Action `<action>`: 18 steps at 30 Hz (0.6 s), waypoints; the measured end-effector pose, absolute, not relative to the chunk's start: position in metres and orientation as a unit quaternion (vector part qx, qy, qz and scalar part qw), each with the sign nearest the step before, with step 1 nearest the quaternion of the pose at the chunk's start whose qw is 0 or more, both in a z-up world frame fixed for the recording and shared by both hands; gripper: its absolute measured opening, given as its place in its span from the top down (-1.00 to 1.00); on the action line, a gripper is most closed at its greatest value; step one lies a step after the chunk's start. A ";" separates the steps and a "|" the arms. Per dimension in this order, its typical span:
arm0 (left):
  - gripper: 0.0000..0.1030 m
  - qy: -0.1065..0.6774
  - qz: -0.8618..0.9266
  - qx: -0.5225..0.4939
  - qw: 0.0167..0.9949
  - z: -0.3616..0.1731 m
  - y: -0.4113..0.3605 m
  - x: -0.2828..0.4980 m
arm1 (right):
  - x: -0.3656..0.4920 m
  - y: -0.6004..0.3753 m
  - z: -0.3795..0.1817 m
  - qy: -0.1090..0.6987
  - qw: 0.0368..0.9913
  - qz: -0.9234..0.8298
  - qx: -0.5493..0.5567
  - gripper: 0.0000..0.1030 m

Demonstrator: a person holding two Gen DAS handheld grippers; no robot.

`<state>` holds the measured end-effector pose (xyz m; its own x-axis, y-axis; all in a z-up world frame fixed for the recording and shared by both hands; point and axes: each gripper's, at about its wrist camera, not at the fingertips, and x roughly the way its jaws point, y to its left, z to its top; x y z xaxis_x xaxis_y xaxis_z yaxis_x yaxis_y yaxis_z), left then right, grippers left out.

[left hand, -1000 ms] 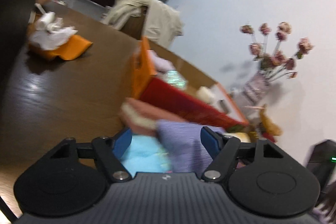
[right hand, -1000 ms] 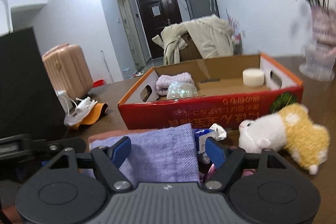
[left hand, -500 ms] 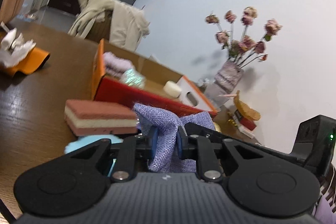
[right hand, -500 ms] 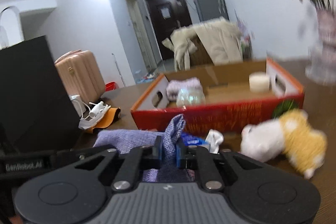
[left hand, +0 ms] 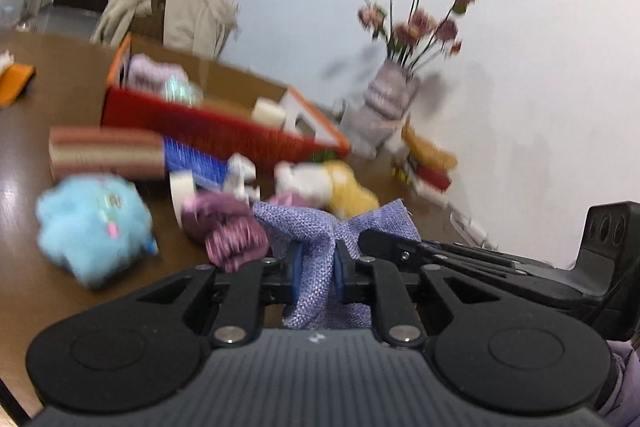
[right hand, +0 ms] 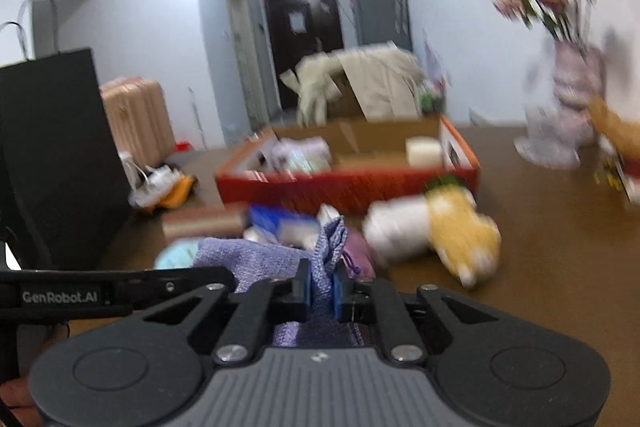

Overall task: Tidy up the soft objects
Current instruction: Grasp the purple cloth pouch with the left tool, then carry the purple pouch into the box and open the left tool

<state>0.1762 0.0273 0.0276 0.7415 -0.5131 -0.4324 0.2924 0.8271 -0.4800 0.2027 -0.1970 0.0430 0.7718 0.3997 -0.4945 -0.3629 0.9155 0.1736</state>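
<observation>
Across the brown desk [right hand: 560,267], soft items lie scattered in front of the red cardboard box [right hand: 348,183], which sits at 12 o'clock in the right wrist view and already holds a few items; it is judged to be the collection point. At 2 o'clock from the right hand-held gripper lies a white-and-yellow plush toy [right hand: 436,231]. A blue fluffy toy [left hand: 92,227] rests at 10 o'clock in the left wrist view. The lilac woven cloth [left hand: 320,227] is held clear of the desk, stretched between both tools. The left hand-held gripper [left hand: 315,269] is clamped on one bunched edge; the right hand-held gripper [right hand: 322,285] is clamped on another. Two-point holding likely permits folding or controlled transfer.
</observation>
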 end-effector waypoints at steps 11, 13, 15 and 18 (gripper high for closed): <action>-0.08 0.317 -0.224 -0.153 0.909 0.002 -0.003 0.166 | 0.197 -0.217 0.003 0.297 0.939 0.169 0.033 0.81; -0.09 0.322 -0.211 -0.150 0.911 0.000 -0.006 0.168 | 0.197 -0.218 0.001 0.299 0.938 0.170 0.035 0.80; -0.12 0.329 -0.182 -0.139 0.916 -0.003 -0.007 0.170 | 0.197 -0.220 -0.001 0.301 0.937 0.173 0.035 0.80; 0.53 0.331 -0.203 -0.150 0.909 -0.005 -0.004 0.172 | 0.200 -0.222 -0.005 0.306 0.935 0.176 0.037 0.78</action>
<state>0.1721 -0.0036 -0.0048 0.6982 -0.4685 -0.5413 0.2705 0.8727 -0.4065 0.1998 -0.2219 -0.0046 0.7510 0.3511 -0.5592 -0.3063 0.9355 0.1759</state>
